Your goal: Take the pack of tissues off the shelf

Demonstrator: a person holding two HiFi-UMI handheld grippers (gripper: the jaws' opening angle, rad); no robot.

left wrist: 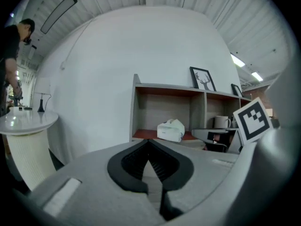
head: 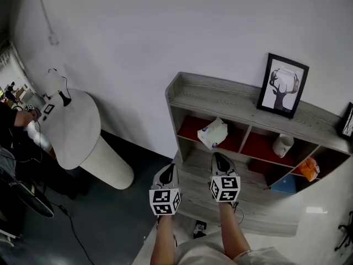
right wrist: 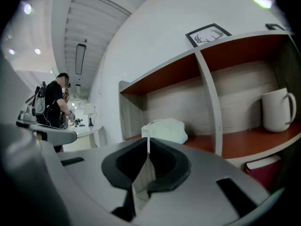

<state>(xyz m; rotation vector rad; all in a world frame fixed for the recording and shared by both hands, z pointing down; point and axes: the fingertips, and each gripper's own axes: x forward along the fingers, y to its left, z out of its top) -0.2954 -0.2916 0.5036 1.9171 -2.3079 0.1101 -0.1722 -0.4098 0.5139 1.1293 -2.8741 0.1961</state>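
The white pack of tissues [head: 213, 133] lies in the leftmost red-backed compartment of the grey wooden shelf [head: 220, 95]. My right gripper [head: 219, 158] is shut and empty, just in front of and below the pack. My left gripper [head: 168, 173] hangs further left and lower, off the shelf's left corner, also shut with nothing in it. In the right gripper view the pack [right wrist: 164, 130] sits straight ahead beyond the closed jaw tips [right wrist: 148, 142]. The left gripper view shows the pack [left wrist: 170, 130] further off, up and right of its closed jaw tips [left wrist: 149, 142].
A framed deer picture [head: 282, 85] leans on the shelf top. A white mug [head: 282, 144] stands in the middle compartment, with an orange thing [head: 309, 169] and a blue thing [head: 284, 184] further right. A round white table [head: 71, 128] stands at left, a person [head: 11, 120] beside it.
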